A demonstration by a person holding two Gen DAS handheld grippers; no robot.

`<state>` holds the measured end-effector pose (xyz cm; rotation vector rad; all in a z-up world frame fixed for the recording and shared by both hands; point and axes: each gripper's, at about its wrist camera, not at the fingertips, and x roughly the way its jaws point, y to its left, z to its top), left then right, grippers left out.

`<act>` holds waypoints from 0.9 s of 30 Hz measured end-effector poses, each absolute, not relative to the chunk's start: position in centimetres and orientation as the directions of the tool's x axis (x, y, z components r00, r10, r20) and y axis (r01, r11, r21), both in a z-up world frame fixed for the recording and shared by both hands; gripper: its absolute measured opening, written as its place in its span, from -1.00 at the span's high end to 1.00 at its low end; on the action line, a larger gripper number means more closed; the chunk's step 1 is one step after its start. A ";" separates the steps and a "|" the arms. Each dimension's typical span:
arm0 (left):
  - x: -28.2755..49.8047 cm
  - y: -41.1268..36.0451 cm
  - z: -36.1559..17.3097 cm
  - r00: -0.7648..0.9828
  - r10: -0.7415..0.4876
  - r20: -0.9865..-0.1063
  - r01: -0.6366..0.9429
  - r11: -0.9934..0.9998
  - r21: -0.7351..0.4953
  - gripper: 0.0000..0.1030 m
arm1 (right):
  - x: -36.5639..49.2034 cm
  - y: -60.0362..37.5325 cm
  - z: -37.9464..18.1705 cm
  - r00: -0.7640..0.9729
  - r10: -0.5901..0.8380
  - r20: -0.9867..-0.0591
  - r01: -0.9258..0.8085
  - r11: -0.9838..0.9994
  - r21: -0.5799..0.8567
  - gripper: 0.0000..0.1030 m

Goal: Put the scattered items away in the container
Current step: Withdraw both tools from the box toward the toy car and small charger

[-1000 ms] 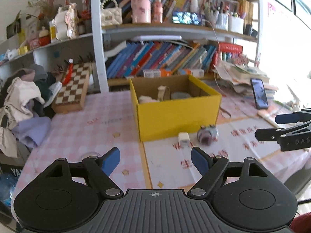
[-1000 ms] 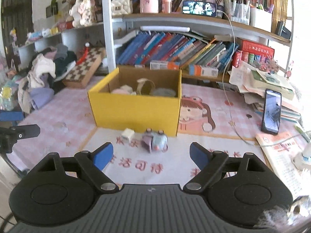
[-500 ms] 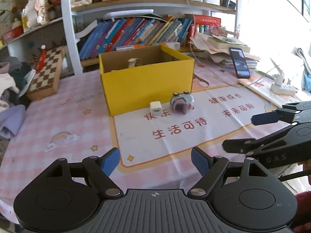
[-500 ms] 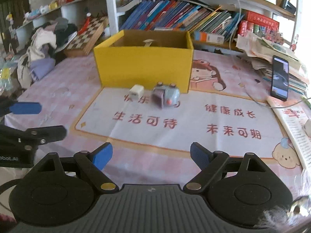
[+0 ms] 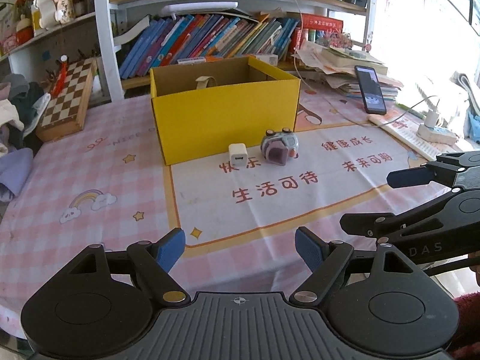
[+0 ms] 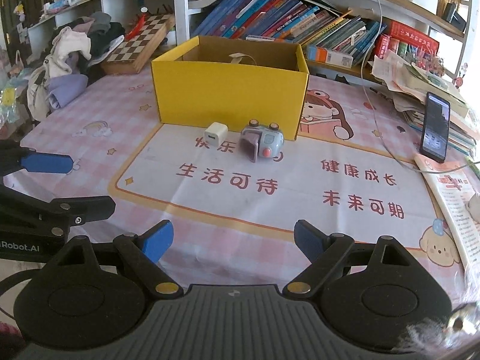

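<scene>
A yellow cardboard box [image 5: 225,114] [image 6: 229,96] stands open on the table, a strap-like item showing inside. In front of it lie a white charger cube [image 5: 238,156] [image 6: 215,134] and a small grey toy camera [image 5: 279,147] [image 6: 261,143], side by side on the white mat. My left gripper [image 5: 240,247] is open and empty, near the table's front edge, well short of both items. My right gripper [image 6: 232,238] is open and empty, also near the front edge. Each gripper shows at the side of the other's view.
A phone [image 5: 370,88] [image 6: 435,126] leans on a paper stack at the right. A chessboard [image 5: 67,99] and a clothes pile [image 6: 69,69] lie at the left. Bookshelves [image 5: 210,39] stand behind the box. A cable [image 6: 378,114] runs across the right side.
Both grippers have drawn back and lowered toward the table's front edge, so the box and items look farther and the view tilts down. Both stay open; nothing was picked up.
</scene>
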<state>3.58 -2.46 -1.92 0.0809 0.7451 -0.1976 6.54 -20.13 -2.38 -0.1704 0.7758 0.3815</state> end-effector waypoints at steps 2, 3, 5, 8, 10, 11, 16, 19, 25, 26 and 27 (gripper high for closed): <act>3.6 -2.5 -1.9 0.718 -0.149 -0.680 0.205 0.979 0.003 -0.61 | 6.6 -20.1 -2.4 0.648 0.272 -0.711 -0.398 0.917 -0.012 -0.70; 3.6 -2.4 -1.9 0.719 -0.148 -0.679 0.204 0.979 0.003 -0.61 | 6.6 -20.0 -2.4 0.648 0.271 -0.712 -0.399 0.917 -0.013 -0.70; 3.6 -2.4 -2.0 0.719 -0.145 -0.680 0.203 0.979 0.005 -0.61 | 6.6 -20.0 -2.4 0.647 0.270 -0.713 -0.399 0.917 -0.015 -0.70; 3.7 -2.4 -2.1 0.715 -0.143 -0.685 0.199 0.980 0.003 -0.61 | 6.8 -20.1 -2.4 0.648 0.267 -0.713 -0.394 0.919 -0.013 -0.70; 3.8 -2.4 -2.2 0.715 -0.143 -0.685 0.200 0.980 0.004 -0.61 | 6.9 -20.2 -2.5 0.649 0.264 -0.713 -0.387 0.922 -0.010 -0.70; 3.8 -2.4 -2.2 0.715 -0.142 -0.685 0.200 0.980 0.005 -0.61 | 7.0 -20.3 -2.5 0.650 0.263 -0.713 -0.383 0.924 -0.009 -0.70; 4.0 -2.3 -2.2 0.716 -0.140 -0.684 0.197 0.980 0.005 -0.61 | 7.2 -20.4 -2.5 0.651 0.258 -0.714 -0.374 0.928 -0.006 -0.70; 4.0 -2.3 -2.3 0.715 -0.142 -0.684 0.201 0.979 0.007 -0.61 | 7.3 -20.4 -2.6 0.651 0.257 -0.714 -0.373 0.928 -0.006 -0.70; 4.4 -2.3 -2.4 0.714 -0.144 -0.685 0.203 0.979 0.006 -0.61 | 7.7 -20.3 -2.7 0.647 0.256 -0.719 -0.375 0.927 -0.007 -0.70; 4.5 -2.3 -2.5 0.712 -0.144 -0.687 0.203 0.979 0.005 -0.61 | 7.7 -20.2 -2.7 0.646 0.255 -0.720 -0.374 0.927 -0.008 -0.70; 4.6 -2.3 -2.6 0.710 -0.143 -0.689 0.203 0.979 0.005 -0.61 | 7.8 -20.2 -2.7 0.645 0.254 -0.721 -0.374 0.928 -0.008 -0.70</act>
